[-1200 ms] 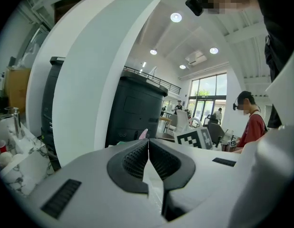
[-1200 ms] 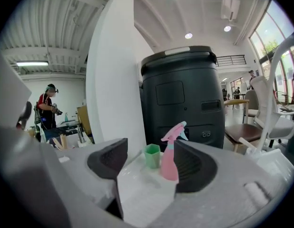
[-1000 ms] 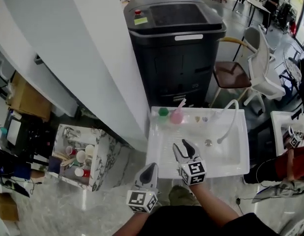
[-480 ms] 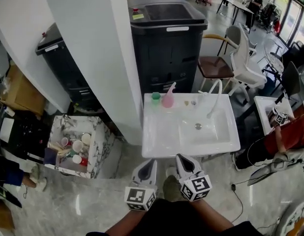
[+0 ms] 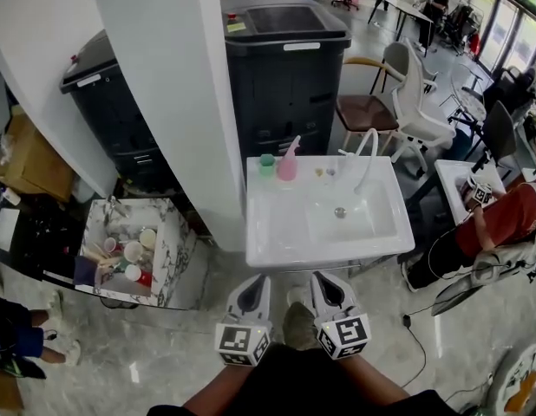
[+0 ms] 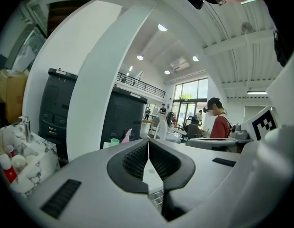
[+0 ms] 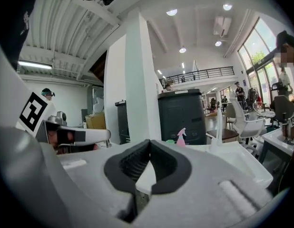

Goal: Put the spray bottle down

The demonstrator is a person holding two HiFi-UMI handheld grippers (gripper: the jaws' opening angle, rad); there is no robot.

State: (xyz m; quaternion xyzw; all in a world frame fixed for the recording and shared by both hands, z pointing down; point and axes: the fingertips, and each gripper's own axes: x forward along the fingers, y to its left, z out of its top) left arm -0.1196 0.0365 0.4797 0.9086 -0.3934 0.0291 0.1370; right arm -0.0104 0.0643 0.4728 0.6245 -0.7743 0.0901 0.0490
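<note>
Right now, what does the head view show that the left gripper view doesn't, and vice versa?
Head view only: the inside of the sink, down to its drain, and the faucet. Left gripper view only: the ceiling lights, and the left gripper with its pads meeting, nothing between them. Both: the pink spray bottle standing on the sink's back ledge beside a green cup.

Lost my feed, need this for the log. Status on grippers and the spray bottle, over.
Left gripper shut, empty; right gripper shut, empty. Pink spray bottle upright on sink back ledge, beside green cup. Nothing in the way.
</note>
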